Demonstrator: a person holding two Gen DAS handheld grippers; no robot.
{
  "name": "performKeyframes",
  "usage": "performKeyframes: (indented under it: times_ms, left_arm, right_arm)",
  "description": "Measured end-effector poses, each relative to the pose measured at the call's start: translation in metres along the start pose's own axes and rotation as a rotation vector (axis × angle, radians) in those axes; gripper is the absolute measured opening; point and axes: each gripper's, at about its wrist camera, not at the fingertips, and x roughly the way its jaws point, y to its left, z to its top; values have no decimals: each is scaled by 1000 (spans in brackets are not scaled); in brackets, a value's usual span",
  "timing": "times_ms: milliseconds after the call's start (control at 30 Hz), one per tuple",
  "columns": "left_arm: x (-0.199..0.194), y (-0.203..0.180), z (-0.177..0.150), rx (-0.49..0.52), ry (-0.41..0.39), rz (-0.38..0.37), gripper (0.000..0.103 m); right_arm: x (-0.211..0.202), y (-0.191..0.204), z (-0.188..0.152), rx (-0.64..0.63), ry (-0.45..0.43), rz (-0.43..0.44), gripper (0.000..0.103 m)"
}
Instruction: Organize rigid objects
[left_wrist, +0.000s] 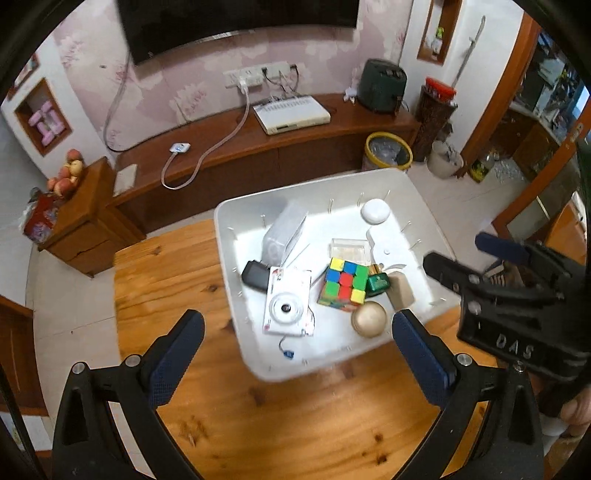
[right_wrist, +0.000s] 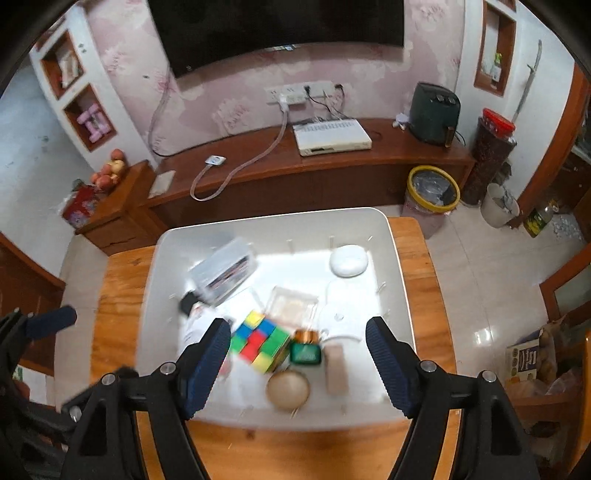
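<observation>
Above a wooden table (left_wrist: 177, 280), the left gripper (left_wrist: 297, 334) hung wide open and empty. A white bin (left_wrist: 236, 221) held a black case (left_wrist: 255, 275), a white camera (left_wrist: 288, 306), a colored cube (left_wrist: 343, 282), a green box (left_wrist: 377, 282) and a tan ball (left_wrist: 369, 318). The right gripper (right_wrist: 297, 363) also stood open, holding nothing. Its blurred view hid the camera behind a finger (right_wrist: 207, 365); only the left view showed it whole.
</observation>
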Motion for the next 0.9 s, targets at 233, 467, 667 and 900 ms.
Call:
performKeyframes:
  times_ms: [233, 467, 667, 900]
  left_arm:
    - [-70, -5, -52, -69, -87, 80, 101]
    - [-120, -19, -109, -133, -134, 150, 101]
    - [-149, -30, -146, -176, -175, 185, 101]
    - [-176, -43, -170, -218, -225, 196, 101]
  right_arm:
    - [-81, 14, -51, -33, -73, 63, 77]
    - [-153, 14, -109, -57, -120, 68, 77]
    - [-196, 13, -152, -75, -183, 71, 77]
    - [-225, 14, -188, -47, -212, 112, 80]
